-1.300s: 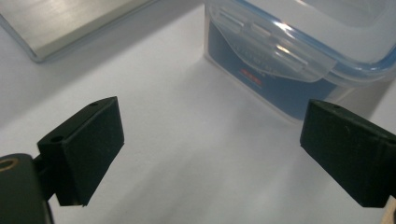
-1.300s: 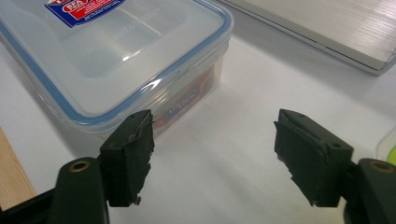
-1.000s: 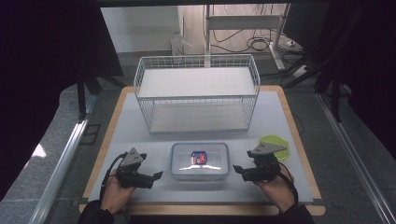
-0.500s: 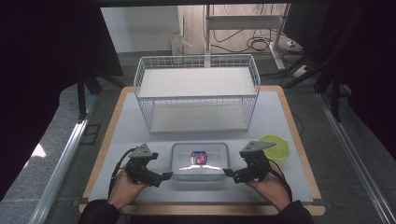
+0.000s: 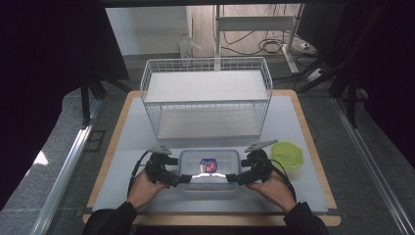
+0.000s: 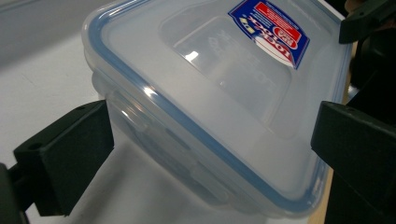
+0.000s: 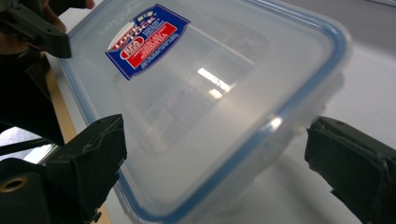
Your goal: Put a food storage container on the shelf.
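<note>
A clear plastic container — rectangular, its lid rimmed in blue and bearing a red-and-blue label — sits on the white table near its front edge. The left gripper and right gripper flank its short ends, jaws spread wide around the corners.

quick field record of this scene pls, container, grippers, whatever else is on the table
container: clear plastic food container, blue-sealed lid on, red and blue label on top, near front edge of table
left gripper: open, jaws straddling the container's left end
right gripper: open, jaws straddling the container's right end
contact: cannot tell if the jaws touch it
behind container: white wire basket, upright
right of container: green lid, flat on the table
</note>
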`<state>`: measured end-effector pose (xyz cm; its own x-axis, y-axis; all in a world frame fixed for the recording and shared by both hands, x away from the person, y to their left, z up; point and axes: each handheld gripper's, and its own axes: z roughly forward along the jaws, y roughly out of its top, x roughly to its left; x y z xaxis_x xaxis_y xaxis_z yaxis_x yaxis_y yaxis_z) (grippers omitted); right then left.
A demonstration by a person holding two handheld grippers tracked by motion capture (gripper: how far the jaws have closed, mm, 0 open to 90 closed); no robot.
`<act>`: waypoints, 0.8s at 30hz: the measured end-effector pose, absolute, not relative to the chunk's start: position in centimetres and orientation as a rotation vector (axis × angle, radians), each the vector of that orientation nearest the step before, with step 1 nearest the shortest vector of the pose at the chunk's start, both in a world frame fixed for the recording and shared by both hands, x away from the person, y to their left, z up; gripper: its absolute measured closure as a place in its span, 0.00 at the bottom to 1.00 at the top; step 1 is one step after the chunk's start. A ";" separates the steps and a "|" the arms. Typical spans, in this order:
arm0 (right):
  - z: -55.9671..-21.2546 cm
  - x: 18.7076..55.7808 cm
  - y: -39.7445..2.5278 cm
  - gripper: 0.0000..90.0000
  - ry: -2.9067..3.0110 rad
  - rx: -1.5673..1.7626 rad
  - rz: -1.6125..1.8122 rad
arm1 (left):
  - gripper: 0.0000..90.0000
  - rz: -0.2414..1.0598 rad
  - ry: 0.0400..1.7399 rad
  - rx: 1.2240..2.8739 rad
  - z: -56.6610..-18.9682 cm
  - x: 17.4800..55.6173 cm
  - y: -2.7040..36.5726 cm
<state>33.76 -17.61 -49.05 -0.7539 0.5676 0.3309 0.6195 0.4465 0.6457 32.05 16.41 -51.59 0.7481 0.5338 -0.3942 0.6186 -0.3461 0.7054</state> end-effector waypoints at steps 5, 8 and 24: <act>-49.4 34.7 -17.4 0.07 -2.533 -1.108 -1.180 | 0.00 -0.164 0.881 2.032 -51.7 32.2 16.1; -49.1 34.4 -17.5 0.12 -2.539 -1.110 -1.162 | 0.00 -0.132 0.883 2.066 -51.2 31.6 15.8; -48.0 31.2 -19.8 0.49 -2.483 -1.138 -1.263 | 0.32 -0.069 0.912 1.983 -50.9 27.0 17.2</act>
<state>31.16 -19.81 -47.99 -0.7066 0.5658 0.4249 0.6766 0.3644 0.6399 27.02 17.17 -50.87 0.7234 0.5720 -0.3867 0.6234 -0.3003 0.7220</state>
